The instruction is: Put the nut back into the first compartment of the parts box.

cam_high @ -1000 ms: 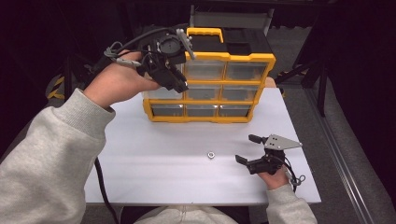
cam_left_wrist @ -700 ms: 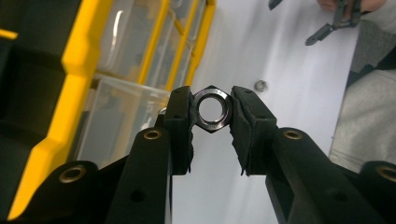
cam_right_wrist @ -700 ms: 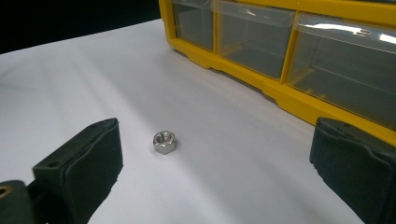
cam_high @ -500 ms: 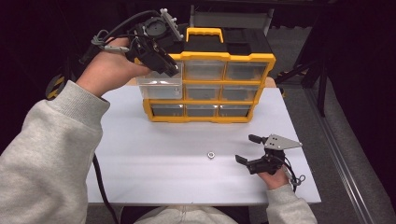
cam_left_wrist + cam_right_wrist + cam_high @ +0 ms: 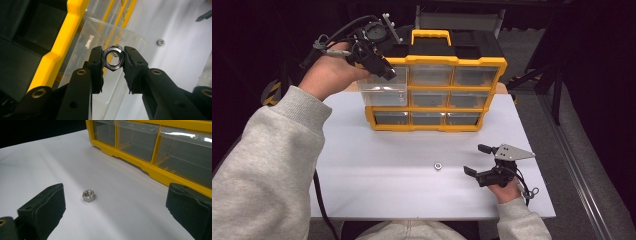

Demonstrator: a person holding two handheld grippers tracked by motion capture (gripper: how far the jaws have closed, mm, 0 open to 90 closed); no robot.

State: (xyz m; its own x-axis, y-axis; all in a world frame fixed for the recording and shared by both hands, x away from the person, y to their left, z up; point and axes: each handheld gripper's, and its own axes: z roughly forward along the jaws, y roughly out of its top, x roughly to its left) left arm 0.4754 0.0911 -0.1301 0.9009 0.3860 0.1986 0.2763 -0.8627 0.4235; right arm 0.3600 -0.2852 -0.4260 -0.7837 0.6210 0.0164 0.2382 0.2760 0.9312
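Observation:
My left gripper (image 5: 386,73) hangs over the pulled-out clear top-left drawer (image 5: 384,91) of the yellow parts organizer (image 5: 452,61). In the left gripper view its pads (image 5: 97,63) are shut on a steel hex nut (image 5: 113,59), held on edge above the drawer (image 5: 82,52). A second hex nut (image 5: 437,165) lies loose on the white table (image 5: 377,150). My right gripper (image 5: 475,159) rests low at the table's front right, open, its jaws pointing toward that nut (image 5: 89,195), which lies a little way ahead of the wide-apart pads (image 5: 45,205).
The organizer stands at the back middle of the table, with its other clear drawers (image 5: 472,76) closed and a yellow handle (image 5: 430,36) on top. The table's right edge (image 5: 532,150) is close to my right hand. Darkness surrounds the table.
My left hand has carried the nut to the left and back, from the organizer's front face to above the pulled-out drawer. The right gripper and the loose nut have stayed put.

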